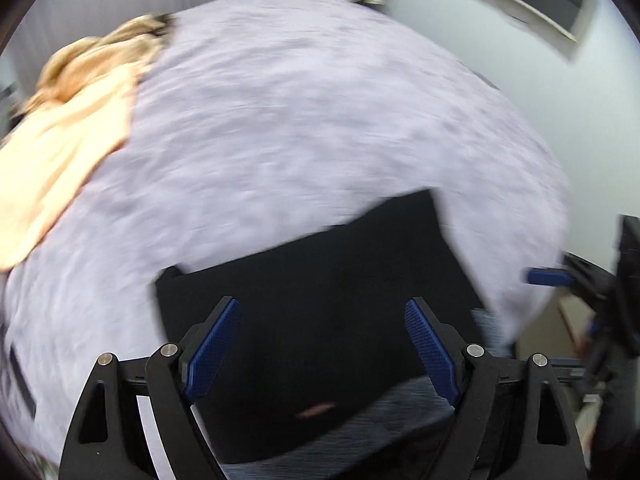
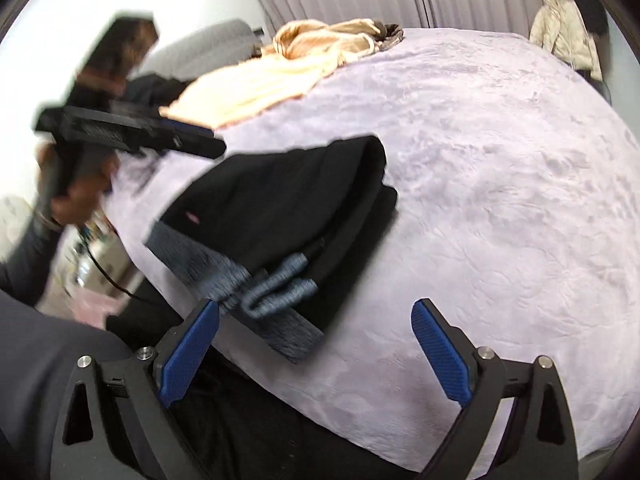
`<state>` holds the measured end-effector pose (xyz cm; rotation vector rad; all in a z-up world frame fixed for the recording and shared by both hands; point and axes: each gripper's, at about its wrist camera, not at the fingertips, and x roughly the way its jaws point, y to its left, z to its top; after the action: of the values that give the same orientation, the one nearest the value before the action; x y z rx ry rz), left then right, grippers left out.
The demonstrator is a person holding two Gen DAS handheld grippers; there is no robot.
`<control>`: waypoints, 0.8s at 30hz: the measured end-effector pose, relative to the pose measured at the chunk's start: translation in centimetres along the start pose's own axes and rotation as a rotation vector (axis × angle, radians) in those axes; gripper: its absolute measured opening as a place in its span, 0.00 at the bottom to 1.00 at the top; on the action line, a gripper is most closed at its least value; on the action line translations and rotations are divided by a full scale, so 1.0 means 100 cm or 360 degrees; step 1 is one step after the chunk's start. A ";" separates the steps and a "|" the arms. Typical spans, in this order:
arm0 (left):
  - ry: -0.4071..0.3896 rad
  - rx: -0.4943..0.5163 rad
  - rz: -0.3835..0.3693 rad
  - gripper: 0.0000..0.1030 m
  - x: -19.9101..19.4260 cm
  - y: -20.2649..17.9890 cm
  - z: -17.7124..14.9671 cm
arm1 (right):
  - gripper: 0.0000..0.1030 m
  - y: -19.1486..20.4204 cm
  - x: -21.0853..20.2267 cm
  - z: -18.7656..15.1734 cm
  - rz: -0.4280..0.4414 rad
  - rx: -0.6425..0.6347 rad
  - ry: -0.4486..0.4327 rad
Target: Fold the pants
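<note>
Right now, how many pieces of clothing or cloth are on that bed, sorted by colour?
Black: 1, the folded pants with a grey waistband.
Peach or cream: 1 heap of cloth at the far edge; I cannot tell how many pieces it holds.
Total: 2 on the lilac bedspread.

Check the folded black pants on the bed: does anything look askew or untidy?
Mostly neat. The black pants lie folded on the lavender bedspread, but the grey drawstring spills loose over the waistband, and the layers at the far fold sit slightly offset. Both grippers are open and clear of them.
</note>
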<state>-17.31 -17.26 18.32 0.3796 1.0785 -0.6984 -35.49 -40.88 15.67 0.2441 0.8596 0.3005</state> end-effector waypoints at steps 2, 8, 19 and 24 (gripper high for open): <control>-0.0007 -0.0110 0.0130 0.83 0.004 0.027 -0.012 | 0.97 -0.004 0.003 0.005 0.0057 0.0094 -0.0018; 0.0113 -0.0406 0.0246 0.83 0.039 0.080 -0.045 | 0.44 0.013 0.046 0.010 0.0092 0.0228 0.0121; 0.0048 -0.0485 0.0248 1.00 0.056 0.084 -0.078 | 0.21 0.016 0.074 -0.010 -0.0078 0.0421 0.0258; -0.0049 -0.0392 0.0297 1.00 0.031 0.074 -0.071 | 0.38 0.015 0.050 0.006 -0.0159 0.0453 0.0149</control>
<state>-16.09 -8.67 12.11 0.2526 1.0704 -0.3992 -32.20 -37.79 13.01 0.4529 1.0043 0.0954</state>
